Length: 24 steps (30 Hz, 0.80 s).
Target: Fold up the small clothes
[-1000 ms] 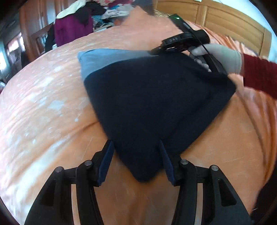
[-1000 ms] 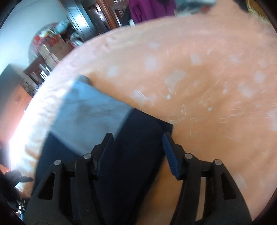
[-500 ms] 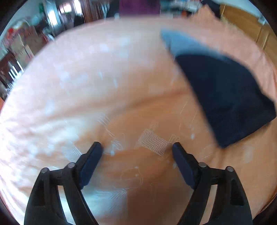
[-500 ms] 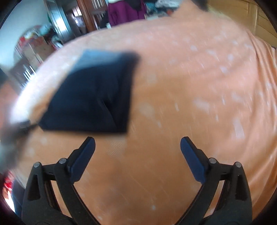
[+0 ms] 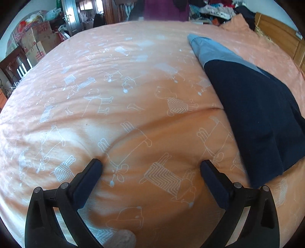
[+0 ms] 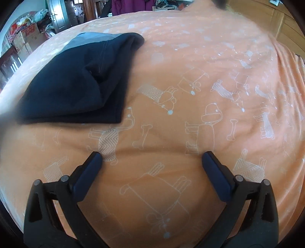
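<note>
Change: both grippers are now lying off the garment; a second ago each was closed in on a corner of it, and both are now spread wide over bare bedspread.
Garment: the garment [image 5: 255,112] [image 6: 76,82] is lying folded on the bedspread [image 5: 118,99] [image 6: 200,80], dark navy with a grey-blue band at its far end; layers are showing along the near edge, with a soft crease running through the top layer in the right view.
Place: it is sitting to the right of the left gripper and to the upper left of the right gripper, so between the two.
Left gripper: the left gripper [image 5: 151,165] is pointing low along the bed, jaws spread wide and holding nothing; both fingertips are pressing into the bedspread and dimpling it, apart from the garment's near corner.
Right gripper: the right gripper [image 6: 152,157] is also gaping wide and empty, tips resting at a fold in the bedspread, clear of the garment.
Hand: a pale, blurred bit is showing at the bottom edge of the left view; I cannot tell what it is.
Beyond: boxes [image 5: 36,43] and a heap of clothes [image 5: 213,9] are standing past the bed's far edge.
</note>
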### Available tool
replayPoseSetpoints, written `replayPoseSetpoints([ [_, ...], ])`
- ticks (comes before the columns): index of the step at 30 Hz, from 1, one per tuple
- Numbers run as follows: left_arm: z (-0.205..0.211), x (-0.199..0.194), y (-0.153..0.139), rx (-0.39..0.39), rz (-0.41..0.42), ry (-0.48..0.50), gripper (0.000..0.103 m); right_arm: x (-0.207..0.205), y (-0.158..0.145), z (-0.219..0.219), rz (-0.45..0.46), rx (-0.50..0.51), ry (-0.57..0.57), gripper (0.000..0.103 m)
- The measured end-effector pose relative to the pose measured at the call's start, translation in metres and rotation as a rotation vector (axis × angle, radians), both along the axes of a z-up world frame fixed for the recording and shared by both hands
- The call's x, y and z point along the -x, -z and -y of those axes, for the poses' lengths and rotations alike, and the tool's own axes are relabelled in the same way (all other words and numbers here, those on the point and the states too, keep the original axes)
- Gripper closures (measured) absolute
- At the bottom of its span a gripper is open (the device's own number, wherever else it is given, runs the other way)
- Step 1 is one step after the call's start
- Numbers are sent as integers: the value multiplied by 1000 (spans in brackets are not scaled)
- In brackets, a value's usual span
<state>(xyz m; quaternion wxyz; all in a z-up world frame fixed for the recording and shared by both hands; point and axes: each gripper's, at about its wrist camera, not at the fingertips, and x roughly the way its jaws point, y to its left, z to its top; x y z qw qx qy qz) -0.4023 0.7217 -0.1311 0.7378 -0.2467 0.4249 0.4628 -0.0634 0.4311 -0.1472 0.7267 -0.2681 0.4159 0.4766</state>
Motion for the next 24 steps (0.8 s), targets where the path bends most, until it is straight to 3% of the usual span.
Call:
replayPoseSetpoints([
  [5,-3,-2,4,-22,-17,-1,0,-10,1,1,-72,-28,40,0],
  [8,-7,1,4,-23,-6,-1,0,-8,5,3,-41,-76,41,0],
  [24,-4,1,5,-44,1,-7,0,-7,7,-2,-22,-91,34,0],
])
